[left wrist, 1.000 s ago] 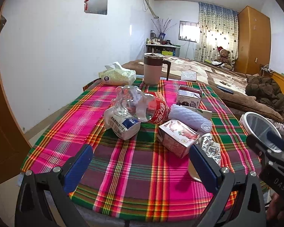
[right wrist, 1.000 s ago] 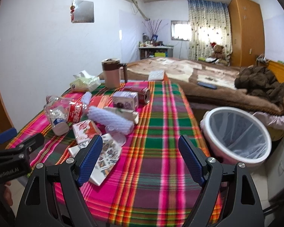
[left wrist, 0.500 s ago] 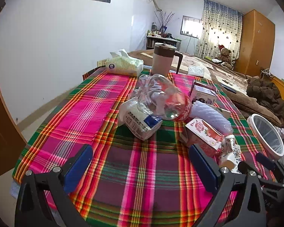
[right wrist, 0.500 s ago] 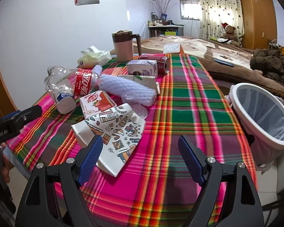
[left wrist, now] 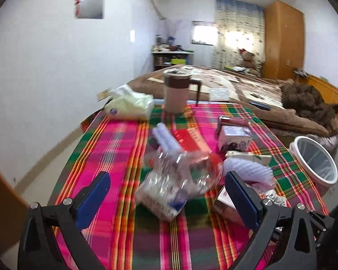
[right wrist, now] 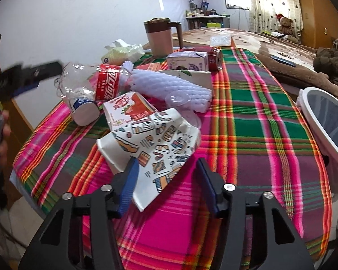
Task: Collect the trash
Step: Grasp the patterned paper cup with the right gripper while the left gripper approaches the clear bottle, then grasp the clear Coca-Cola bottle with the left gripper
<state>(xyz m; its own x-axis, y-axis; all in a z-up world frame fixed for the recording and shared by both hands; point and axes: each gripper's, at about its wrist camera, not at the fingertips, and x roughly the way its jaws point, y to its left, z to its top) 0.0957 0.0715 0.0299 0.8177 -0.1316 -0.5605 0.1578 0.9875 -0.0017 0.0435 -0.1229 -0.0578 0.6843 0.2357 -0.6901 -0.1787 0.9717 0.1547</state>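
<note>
A pile of trash lies on the plaid tablecloth [right wrist: 247, 117]. A flattened patterned paper cup [right wrist: 160, 144] is nearest me, and its near end lies between the fingers of my right gripper [right wrist: 166, 180]. The jaws are closing, and the right pad still stands apart from the paper. My left gripper [left wrist: 167, 195] is open wide, just short of a crushed clear bottle with a red label [left wrist: 178, 177], which blurs in that view. The left gripper [right wrist: 29, 74] also shows beside the bottle [right wrist: 83, 90] in the right wrist view. A white bin [right wrist: 304, 94] with a liner stands off the table's right edge.
A strawberry carton [right wrist: 130, 108], a white foam sleeve [right wrist: 171, 85], a purple carton [right wrist: 187, 60] and a red can [right wrist: 214, 58] crowd the table's middle. At the back stand a brown jug [left wrist: 175, 94] and a tissue pack [left wrist: 128, 105]. A bed lies beyond.
My right gripper has come down over the patterned paper cup and its jaws have narrowed around it. My left gripper has moved forward towards the clear bottle, still wide open.
</note>
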